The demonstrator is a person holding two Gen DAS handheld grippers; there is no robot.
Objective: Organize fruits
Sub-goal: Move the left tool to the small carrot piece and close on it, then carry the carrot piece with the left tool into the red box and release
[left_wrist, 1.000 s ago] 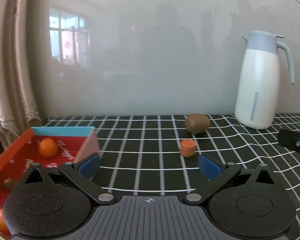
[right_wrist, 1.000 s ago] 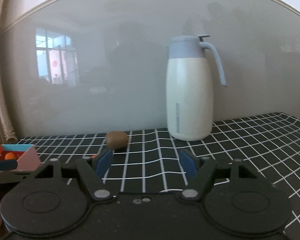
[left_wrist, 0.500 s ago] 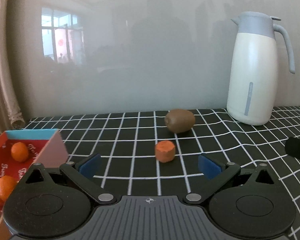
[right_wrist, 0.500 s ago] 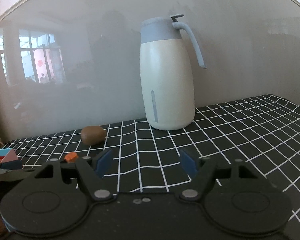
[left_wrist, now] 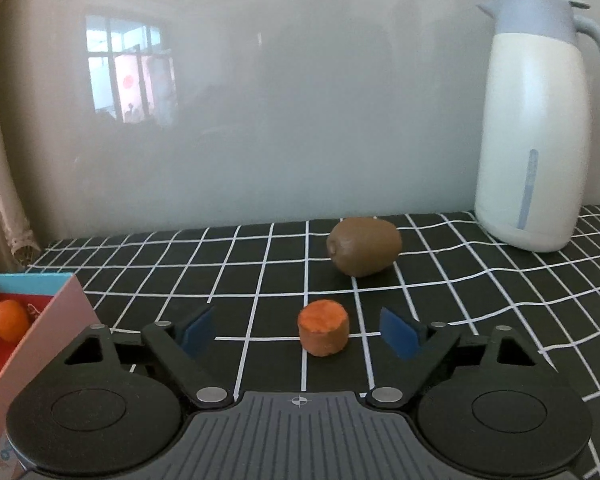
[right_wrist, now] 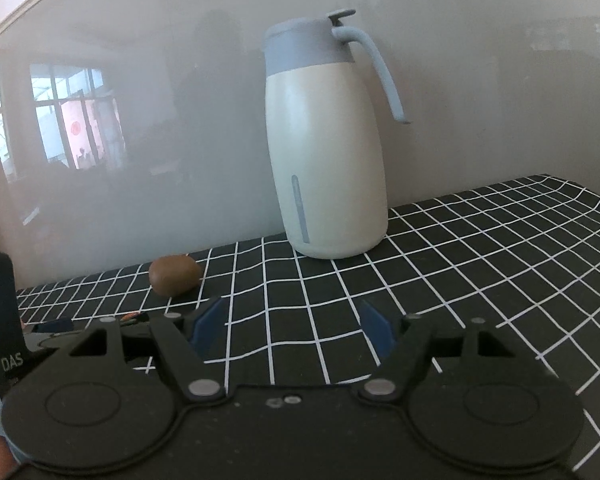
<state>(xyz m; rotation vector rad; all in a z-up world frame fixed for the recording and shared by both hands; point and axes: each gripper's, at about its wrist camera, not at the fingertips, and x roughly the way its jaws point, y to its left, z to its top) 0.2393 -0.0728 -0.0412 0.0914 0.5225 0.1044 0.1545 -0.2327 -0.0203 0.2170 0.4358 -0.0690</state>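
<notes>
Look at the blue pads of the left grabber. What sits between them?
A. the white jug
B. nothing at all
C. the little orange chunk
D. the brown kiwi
C: in the left wrist view the little orange chunk stands on the checked cloth between the closing pads of the left grabber, untouched, with the kiwi farther back.

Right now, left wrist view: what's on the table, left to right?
Red box → orange chunk → kiwi → jug.
</notes>
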